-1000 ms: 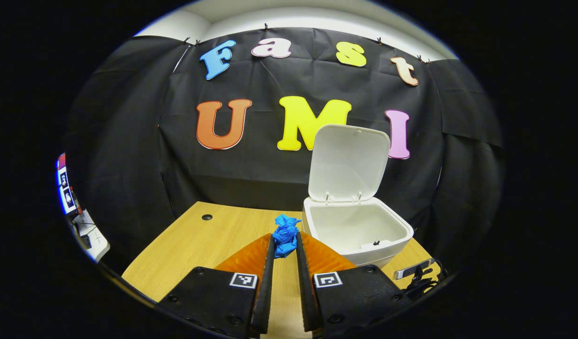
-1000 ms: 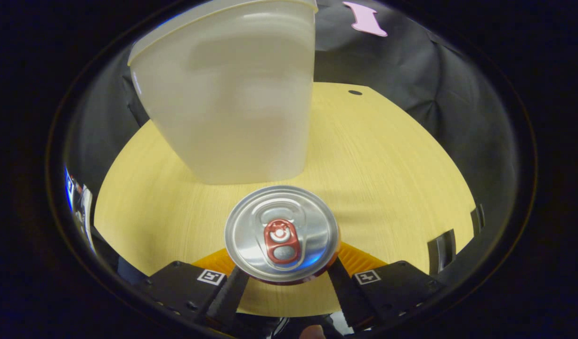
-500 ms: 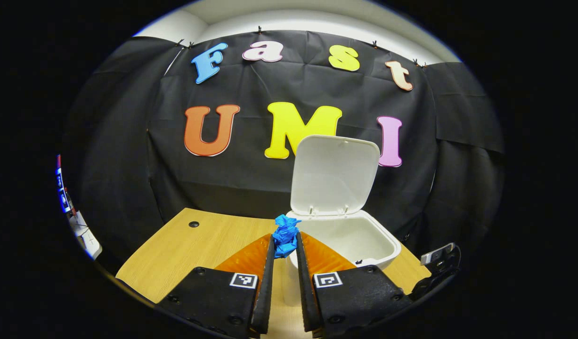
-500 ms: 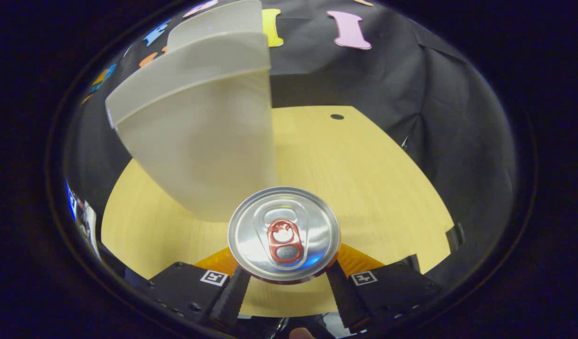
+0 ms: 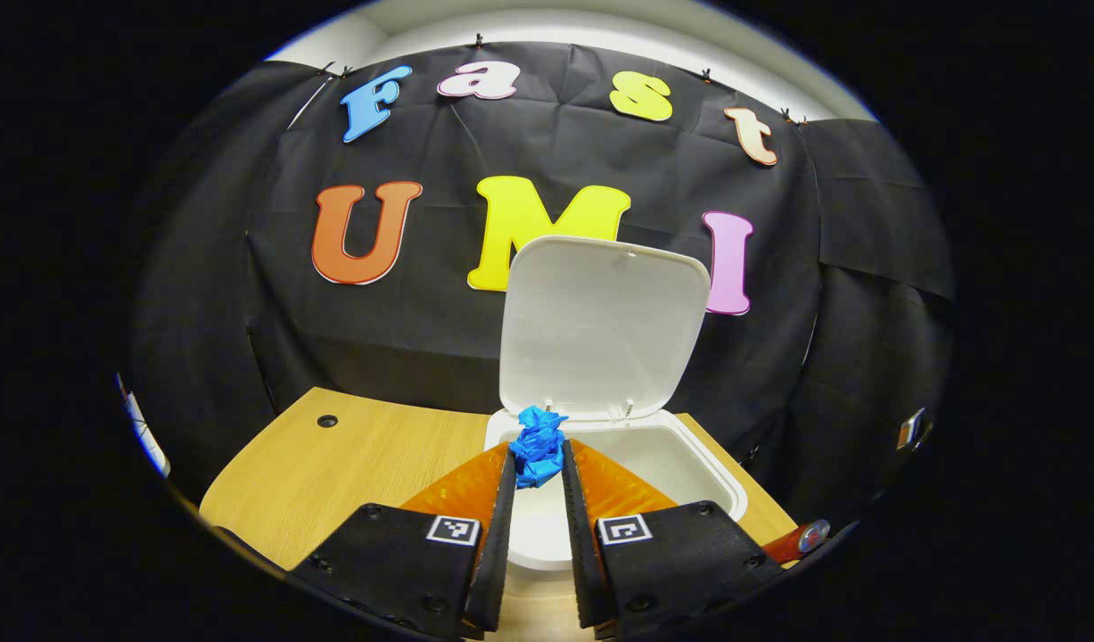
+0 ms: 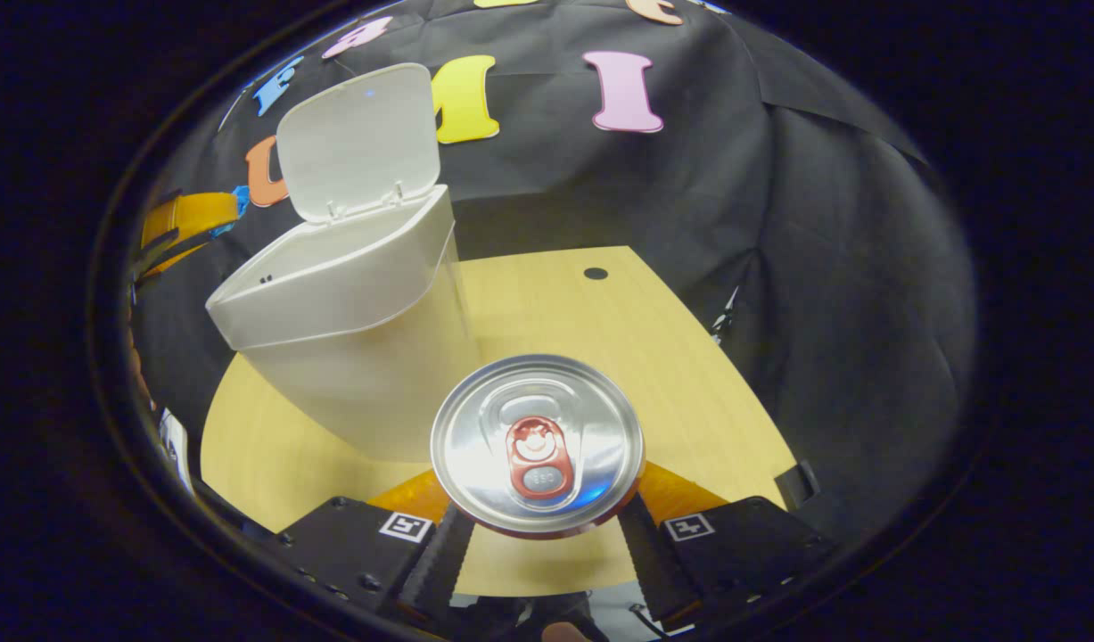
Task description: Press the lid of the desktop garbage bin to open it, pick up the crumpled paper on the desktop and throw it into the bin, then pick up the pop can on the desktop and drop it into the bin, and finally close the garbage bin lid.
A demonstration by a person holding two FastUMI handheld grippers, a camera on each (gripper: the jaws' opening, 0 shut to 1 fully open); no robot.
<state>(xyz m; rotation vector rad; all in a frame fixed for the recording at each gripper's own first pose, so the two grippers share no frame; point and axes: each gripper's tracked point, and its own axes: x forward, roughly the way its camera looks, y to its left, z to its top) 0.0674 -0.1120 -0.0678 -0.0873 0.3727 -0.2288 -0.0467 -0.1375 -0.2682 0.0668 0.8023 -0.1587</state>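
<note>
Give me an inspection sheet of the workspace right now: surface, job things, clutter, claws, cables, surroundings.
Surface: light wooden desktop with a round dark grommet hole.
Job's things: white plastic desktop bin, its hinged lid standing open; crumpled blue paper held above the bin's opening; red pop can with silver top upright, held beside the bin.
Clutter: nothing seen.
Claws: left claw shut on the paper; right claw shut on the can.
Cables: nothing seen.
Surroundings: black cloth wall behind the desk.
</note>
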